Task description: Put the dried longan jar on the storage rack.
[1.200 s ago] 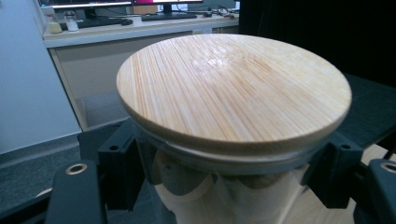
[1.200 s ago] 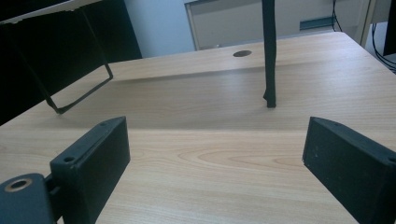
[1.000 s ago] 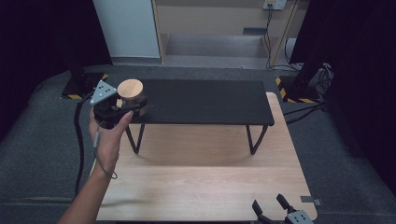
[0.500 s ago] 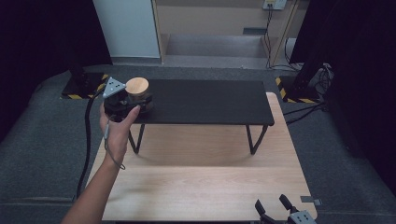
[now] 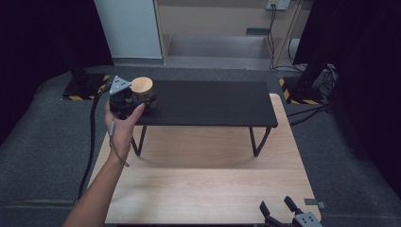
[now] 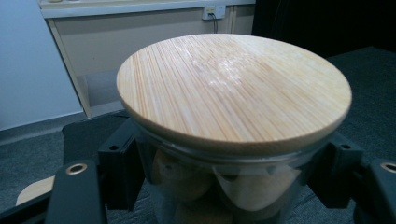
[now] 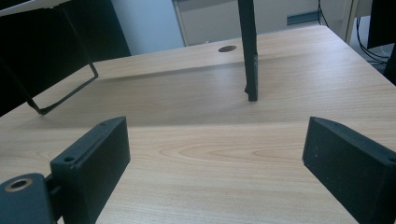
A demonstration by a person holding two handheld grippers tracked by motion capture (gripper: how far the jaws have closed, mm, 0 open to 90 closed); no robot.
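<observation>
At the left end of the low black rectangular shelf (image 5: 208, 101) on thin metal legs, standing on the pale wooden table (image 5: 208, 189): clear glass jar (image 5: 142, 94) with round bamboo lid (image 6: 233, 91), clamped between the jaws of the left gripper (image 5: 130, 101), pads pressed on the glass wall just below the lid rim. Light rounded pieces noted inside the jar, nature not discernible. Whether the jar base touches the shelf top or hangs just above it: cannot tell. Right gripper (image 5: 286, 215) parked low at the near right edge of the table, jaws spread wide, nothing between them, bare wood ahead. Judged progress: jar gripped and brought over the shelf end, lid on; seating the jar on the shelf, release of the clamp and withdrawal of the hand outstanding.
</observation>
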